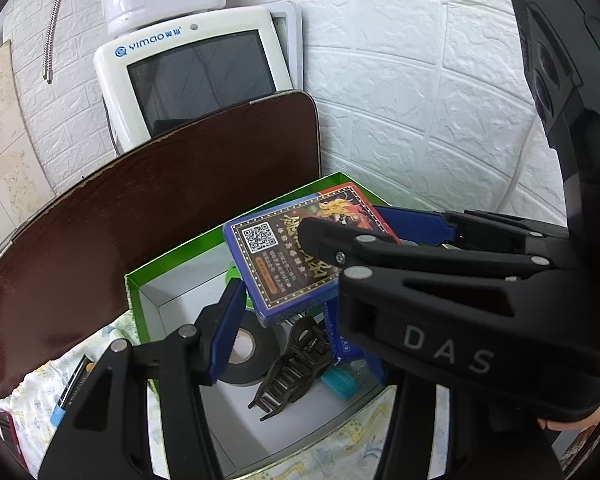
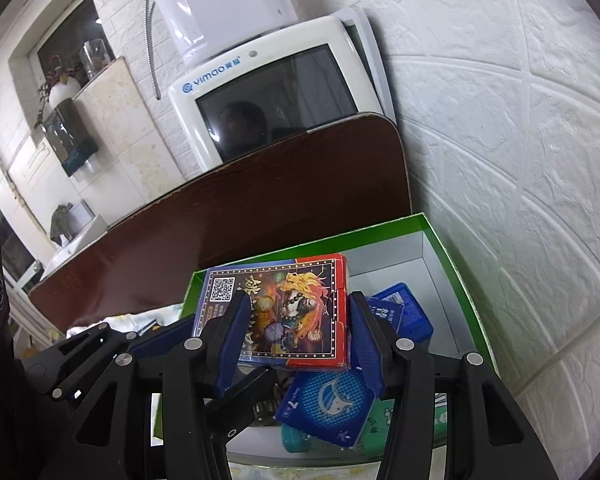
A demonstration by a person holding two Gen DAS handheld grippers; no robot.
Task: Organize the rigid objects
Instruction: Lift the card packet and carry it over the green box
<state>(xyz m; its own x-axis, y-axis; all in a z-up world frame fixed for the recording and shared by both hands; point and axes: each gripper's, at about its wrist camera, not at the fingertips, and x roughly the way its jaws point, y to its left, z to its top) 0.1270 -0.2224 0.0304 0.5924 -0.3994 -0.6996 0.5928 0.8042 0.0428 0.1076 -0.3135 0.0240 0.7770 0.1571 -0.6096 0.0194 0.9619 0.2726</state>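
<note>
Both tongs are gripping the same colourful card box (image 2: 284, 316) and holding it tilted in the air over the open green box (image 2: 452, 256). The right tongs (image 2: 296, 328) clench it across its width, one blue pad pressed to each long side. The left tongs (image 1: 284, 320) have it from the other end: the left pad (image 1: 228, 320) lies against the card box's lower edge, while the other finger is mostly hidden behind the right tongs' black arm, which crosses in front.

The green box stands at the table's far right corner, against the white brick-patterned wall (image 2: 520, 160) and just beside a dark brown board (image 1: 140, 208) leaning upright. Inside it lie a roll of black tape (image 1: 256, 356), a dark hair claw (image 1: 292, 372), a blue patterned pack (image 2: 328, 404), a teal item (image 2: 296, 440) and a blue box (image 2: 404, 312). A pale patterned cloth (image 1: 32, 404) covers the table. Behind the board sits a white monitor (image 2: 272, 92).
</note>
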